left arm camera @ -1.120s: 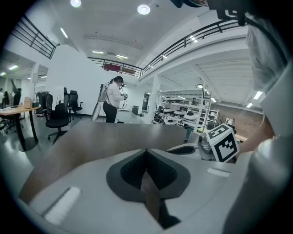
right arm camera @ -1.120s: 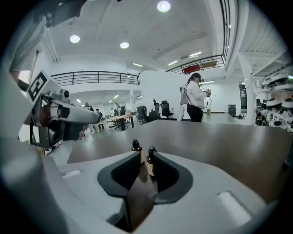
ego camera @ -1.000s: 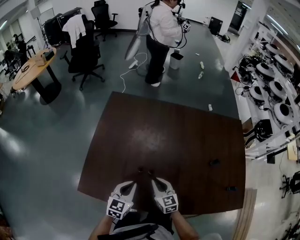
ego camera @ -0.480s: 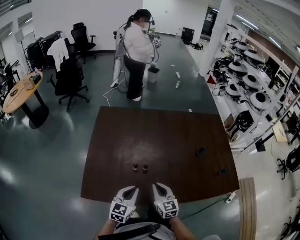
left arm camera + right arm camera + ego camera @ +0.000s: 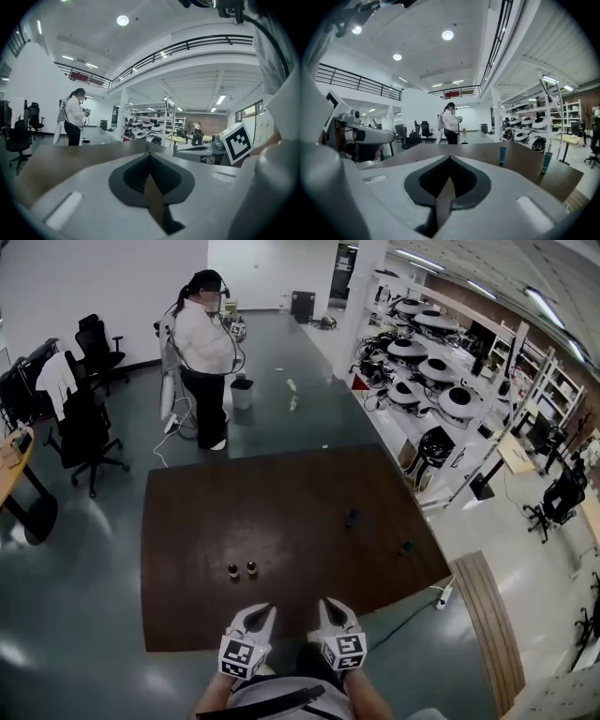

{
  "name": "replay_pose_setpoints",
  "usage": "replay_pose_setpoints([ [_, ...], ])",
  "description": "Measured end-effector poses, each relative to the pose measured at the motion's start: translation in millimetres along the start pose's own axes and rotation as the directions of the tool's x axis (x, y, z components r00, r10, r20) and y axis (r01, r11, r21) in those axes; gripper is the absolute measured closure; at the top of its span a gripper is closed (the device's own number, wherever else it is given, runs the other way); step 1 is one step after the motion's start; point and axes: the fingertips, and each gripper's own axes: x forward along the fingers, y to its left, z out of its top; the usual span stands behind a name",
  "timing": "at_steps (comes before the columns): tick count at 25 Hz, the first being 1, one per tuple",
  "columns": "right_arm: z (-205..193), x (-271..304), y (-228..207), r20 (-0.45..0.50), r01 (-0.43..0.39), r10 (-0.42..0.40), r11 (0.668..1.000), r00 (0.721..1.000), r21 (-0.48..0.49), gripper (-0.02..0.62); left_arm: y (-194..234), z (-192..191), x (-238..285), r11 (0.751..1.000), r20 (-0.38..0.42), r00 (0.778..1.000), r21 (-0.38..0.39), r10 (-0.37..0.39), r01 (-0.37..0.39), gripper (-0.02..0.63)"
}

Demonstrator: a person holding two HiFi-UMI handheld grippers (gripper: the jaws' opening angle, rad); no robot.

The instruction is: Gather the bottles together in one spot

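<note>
Right gripper [image 5: 449,159]: jaws together, empty.
Left bottle [image 5: 502,154], right bottle [image 5: 546,162]: upright on table [image 5: 522,164].
Person [image 5: 451,124]: standing far behind.

Left gripper [image 5: 269,609] and right gripper [image 5: 326,602]: matching two-jaw units with light grey, wedge-shaped shells. Dark grey padding lines the inner jaw faces. Each shell carries a pale rectangular inset. Each unit bears a rear marker cube [image 5: 238,656] printed with black-and-white squares. The person wears a pale grey top [image 5: 246,694] crossed by a dark strap [image 5: 281,700].
</note>
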Motion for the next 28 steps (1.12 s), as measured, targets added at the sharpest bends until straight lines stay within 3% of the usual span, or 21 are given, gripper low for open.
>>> replay_pose_setpoints([
  [5,0.3,-17.1,-52.8,0.012,0.099,-0.100,0.994,0.995,0.038,0.594,-28.9,3.2,37.6,0.997,-0.015,0.997,0.018,-0.080,0.080,0.606],
  [10,-1.6,-20.2,-95.4,-0.004,0.137,-0.137,0.989,0.991,0.056,0.594,-44.9,2.5,78.2,0.994,-0.039,0.993,0.017,-0.111,0.112,0.606],
  [28,-14.5,69.5,-196.0,-0.075,0.005,-0.004,1.000,0.997,0.007,0.594,-34.1,-5.7,195.2,0.999,-0.101,0.995,-0.051,0.011,-0.016,0.604],
])
